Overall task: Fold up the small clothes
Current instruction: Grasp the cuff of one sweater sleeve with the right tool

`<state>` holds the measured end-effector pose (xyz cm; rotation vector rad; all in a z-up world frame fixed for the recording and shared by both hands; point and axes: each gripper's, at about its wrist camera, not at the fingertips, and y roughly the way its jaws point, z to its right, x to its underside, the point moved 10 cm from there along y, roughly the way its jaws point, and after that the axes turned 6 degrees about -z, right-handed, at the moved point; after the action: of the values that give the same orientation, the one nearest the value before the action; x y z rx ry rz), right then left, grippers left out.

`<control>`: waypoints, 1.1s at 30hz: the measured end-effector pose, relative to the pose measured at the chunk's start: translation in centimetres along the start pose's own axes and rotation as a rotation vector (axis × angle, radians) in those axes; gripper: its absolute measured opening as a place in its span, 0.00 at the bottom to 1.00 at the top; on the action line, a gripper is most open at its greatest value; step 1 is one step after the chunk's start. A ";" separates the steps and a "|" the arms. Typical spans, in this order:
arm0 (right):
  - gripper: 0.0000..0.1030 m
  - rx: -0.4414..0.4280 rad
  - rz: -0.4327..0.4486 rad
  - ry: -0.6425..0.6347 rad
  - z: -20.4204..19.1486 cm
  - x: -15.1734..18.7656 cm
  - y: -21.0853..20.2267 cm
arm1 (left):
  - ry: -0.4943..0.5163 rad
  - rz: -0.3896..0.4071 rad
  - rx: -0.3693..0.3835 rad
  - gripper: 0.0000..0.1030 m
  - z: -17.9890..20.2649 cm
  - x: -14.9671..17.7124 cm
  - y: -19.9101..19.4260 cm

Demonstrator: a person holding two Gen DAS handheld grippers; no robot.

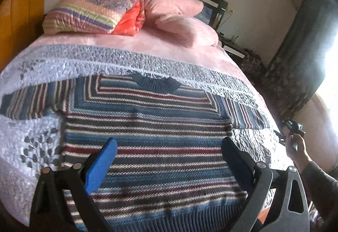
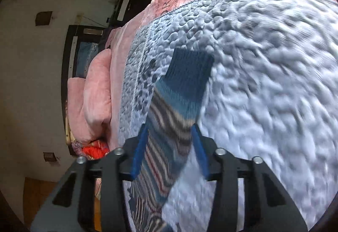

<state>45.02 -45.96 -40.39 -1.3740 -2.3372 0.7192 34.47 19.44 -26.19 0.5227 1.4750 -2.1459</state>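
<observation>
Across the centre and lower half of the left wrist view, the striped sweater (image 1: 147, 126) lies flat and face-up on the quilted bedspread (image 1: 84, 58), collar toward the top of the frame, both sleeves spread outward. No fold is made yet; the step in hand appears to be the first sleeve fold.

Left gripper (image 1: 169, 160): released, jaws wide apart, hovering over the sweater body near the hem — holding nothing.

Right gripper (image 2: 169, 147): jaws set either side of one sleeve (image 2: 181, 92), cuff toward upper centre of the right wrist view. Contact cannot be confirmed; the picture is motion-blurred and a gap shows beside each pad.

Next move, as judged: close on the sleeve, lift, and carry it inward across the body — keeping the knit from dragging.

Pillows (image 1: 179, 20) and a folded blanket (image 1: 90, 14) occupy the upper frame, well apart.
</observation>
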 end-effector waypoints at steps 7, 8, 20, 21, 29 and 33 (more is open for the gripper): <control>0.40 0.092 0.043 0.050 3.6 -3.8 2.7 | -0.049 -0.046 0.003 0.96 -1.2 0.4 4.1; 0.41 0.090 0.036 0.041 3.7 -4.1 3.2 | -0.058 -0.052 0.013 0.96 -1.2 0.5 4.6; 0.31 0.073 0.049 -0.003 2.3 -5.9 5.8 | -0.234 -0.105 0.138 0.96 -3.4 0.9 7.1; 0.23 0.075 0.047 -0.015 1.9 -6.0 5.7 | -0.249 -0.110 0.142 0.96 -3.8 0.9 7.1; 0.09 0.074 0.075 -0.166 -4.0 -5.4 3.8 | -0.229 -0.061 0.110 0.96 -5.0 -0.4 5.3; 0.08 0.076 0.082 -0.347 -10.3 -2.4 2.7 | -0.207 -0.024 0.097 0.96 -4.9 -1.5 4.5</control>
<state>53.45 -44.38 -33.64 -1.4125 -2.4878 1.1390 38.50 22.95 -30.49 0.3068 1.2759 -2.2243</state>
